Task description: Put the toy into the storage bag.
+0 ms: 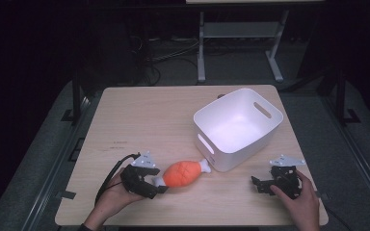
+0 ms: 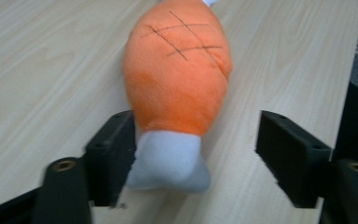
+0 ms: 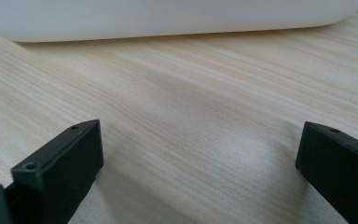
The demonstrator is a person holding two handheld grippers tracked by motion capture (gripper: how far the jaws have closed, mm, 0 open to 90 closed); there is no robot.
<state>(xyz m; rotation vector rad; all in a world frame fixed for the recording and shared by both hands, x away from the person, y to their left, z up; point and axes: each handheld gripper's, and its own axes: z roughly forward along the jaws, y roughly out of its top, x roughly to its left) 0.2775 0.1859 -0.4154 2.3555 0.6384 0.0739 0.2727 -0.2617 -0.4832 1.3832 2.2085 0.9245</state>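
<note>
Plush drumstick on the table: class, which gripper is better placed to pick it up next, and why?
Left. The left gripper has its open jaws around the plush drumstick's white end. The right gripper stands open over bare table, beside the white bin.

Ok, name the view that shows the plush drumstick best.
The left gripper view: the plush drumstick is close up, stitching clear, its white end between the open jaws. The high view shows it small beside the white bin.

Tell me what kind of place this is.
Probably a lab or recording workspace: a bare wooden table in a dark room, cables on the floor behind it, and hand-held grippers working with a plush drumstick.
</note>
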